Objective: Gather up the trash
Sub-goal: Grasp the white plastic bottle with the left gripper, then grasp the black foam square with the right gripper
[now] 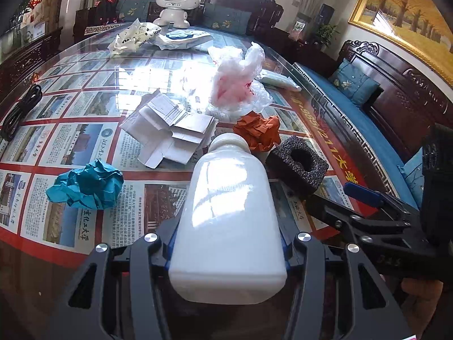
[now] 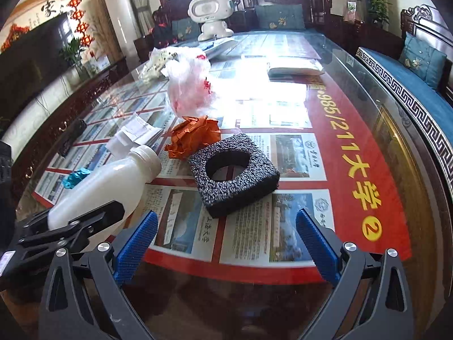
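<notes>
My left gripper (image 1: 228, 243) is shut on a white plastic bottle (image 1: 229, 198), its pads pressing both sides near the base and its cap pointing away. The right wrist view shows the same bottle (image 2: 113, 181) low over the glass table top (image 2: 368, 130). My right gripper (image 2: 226, 240) stands open with nothing between its blue pads (image 2: 136, 243). A black foam block with a round hole (image 2: 235, 175) lies just ahead of it. Beyond lie an orange paper ball (image 2: 195, 137), a teal paper ball (image 1: 87, 185), a flattened white carton (image 1: 170, 130) and a crumpled clear plastic bag (image 1: 235, 85).
At the table's far end stand a white robot toy (image 1: 177, 0), a printed bag (image 1: 133, 38) and a wipes pack (image 1: 184, 39). A black cable (image 1: 21, 110) lies left and a white packet (image 1: 279, 80) right. A blue-cushioned wooden sofa (image 1: 368, 130) runs along the right edge.
</notes>
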`<state>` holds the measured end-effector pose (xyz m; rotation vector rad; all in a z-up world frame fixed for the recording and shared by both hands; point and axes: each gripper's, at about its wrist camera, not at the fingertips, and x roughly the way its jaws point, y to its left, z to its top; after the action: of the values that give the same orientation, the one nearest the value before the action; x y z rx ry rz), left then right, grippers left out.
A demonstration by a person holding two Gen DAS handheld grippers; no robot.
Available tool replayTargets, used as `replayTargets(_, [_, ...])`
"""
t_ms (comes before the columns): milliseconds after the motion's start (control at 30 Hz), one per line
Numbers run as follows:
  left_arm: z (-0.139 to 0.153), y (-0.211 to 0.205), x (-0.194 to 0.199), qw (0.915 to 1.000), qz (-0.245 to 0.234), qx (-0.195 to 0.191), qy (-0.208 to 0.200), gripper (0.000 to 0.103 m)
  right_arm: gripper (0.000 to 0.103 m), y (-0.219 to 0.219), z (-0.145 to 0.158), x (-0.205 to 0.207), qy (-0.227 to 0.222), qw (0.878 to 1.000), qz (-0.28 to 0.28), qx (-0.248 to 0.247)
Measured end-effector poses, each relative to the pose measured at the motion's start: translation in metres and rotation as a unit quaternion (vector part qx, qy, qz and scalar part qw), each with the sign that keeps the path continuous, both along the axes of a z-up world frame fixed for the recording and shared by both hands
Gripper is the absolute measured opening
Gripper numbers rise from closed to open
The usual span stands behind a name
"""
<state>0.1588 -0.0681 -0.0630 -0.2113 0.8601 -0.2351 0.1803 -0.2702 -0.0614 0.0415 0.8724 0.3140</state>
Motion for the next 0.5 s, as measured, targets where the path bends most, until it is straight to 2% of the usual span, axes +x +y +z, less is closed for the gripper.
replayTargets(367, [-0.001,0.008,0.003,0.9998,0.001,-0.018,0.004,0.051,0.093,0.016,-0.013,0.051,0.018,0.998,0.010,-0.060])
replayTargets(433, [-0.001,0.008,0.003,0.9998,0.001,-0.018,0.004,0.051,0.079,0.018,-0.014,0.051,0.009,0.997,0.014,-0.073])
replayTargets(467, [-0.001,0.008,0.003,0.9998,0.001,-0.019,0.005,0.051,0.068,0.019,-0.013,0.050,0.004,0.997,0.021,-0.073])
replayTargets(500, [-0.001,0.009,0.003,0.9998,0.001,-0.019,0.004,0.051,0.067,0.018,-0.013,0.049,0.005,0.997,0.022,-0.072])
